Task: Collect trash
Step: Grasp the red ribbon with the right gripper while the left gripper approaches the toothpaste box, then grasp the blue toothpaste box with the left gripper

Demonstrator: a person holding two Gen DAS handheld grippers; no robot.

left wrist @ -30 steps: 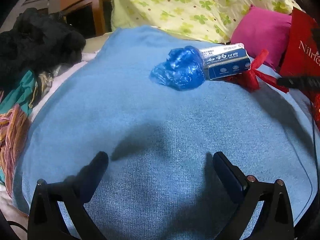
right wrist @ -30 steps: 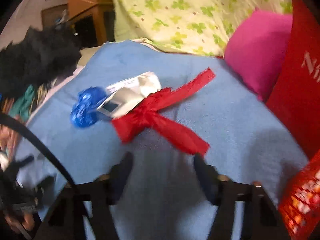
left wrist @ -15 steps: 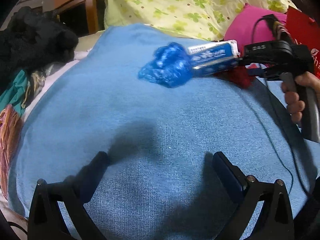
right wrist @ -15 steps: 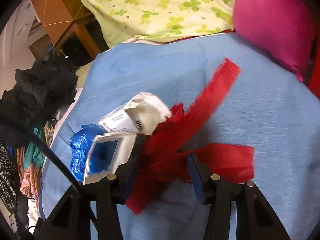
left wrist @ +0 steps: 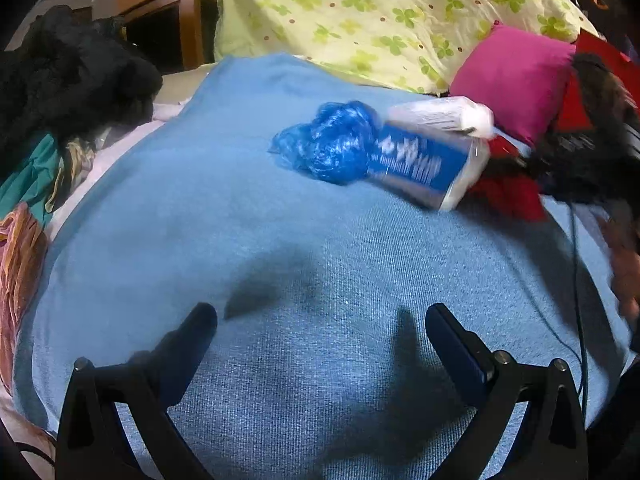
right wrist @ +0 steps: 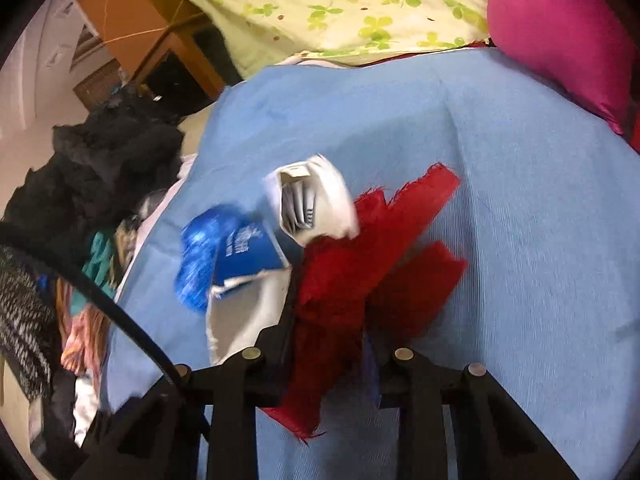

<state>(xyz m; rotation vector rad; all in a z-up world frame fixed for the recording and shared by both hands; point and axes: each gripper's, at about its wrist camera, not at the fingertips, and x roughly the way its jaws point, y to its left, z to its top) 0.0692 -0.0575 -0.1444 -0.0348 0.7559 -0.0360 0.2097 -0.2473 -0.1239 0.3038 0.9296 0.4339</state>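
Three pieces of trash lie together on the blue blanket [left wrist: 200,220]: a crumpled blue plastic wad [left wrist: 328,148], a blue-and-white carton [left wrist: 424,156] and a frayed red ribbon [left wrist: 508,192]. In the right wrist view my right gripper [right wrist: 330,332] has its jaws closing on the red ribbon [right wrist: 352,260], which is bunched between the pads. The carton [right wrist: 248,248] leans against its left finger, open end up, with the blue wad [right wrist: 196,256] behind it. My left gripper [left wrist: 320,332] stands open over bare blanket, well short of the trash.
A pink cushion [left wrist: 516,80] and a clover-print pillow [left wrist: 380,12] rise behind the trash. Black clothes [left wrist: 68,76] and coloured fabrics are heaped at the left edge. A blurred hand [left wrist: 624,264] and a thin cable [left wrist: 576,280] are at the right.
The right gripper came forward over the ribbon and its jaws closed on it. The carton was pushed and tipped toward the blue wad. The left gripper kept still.
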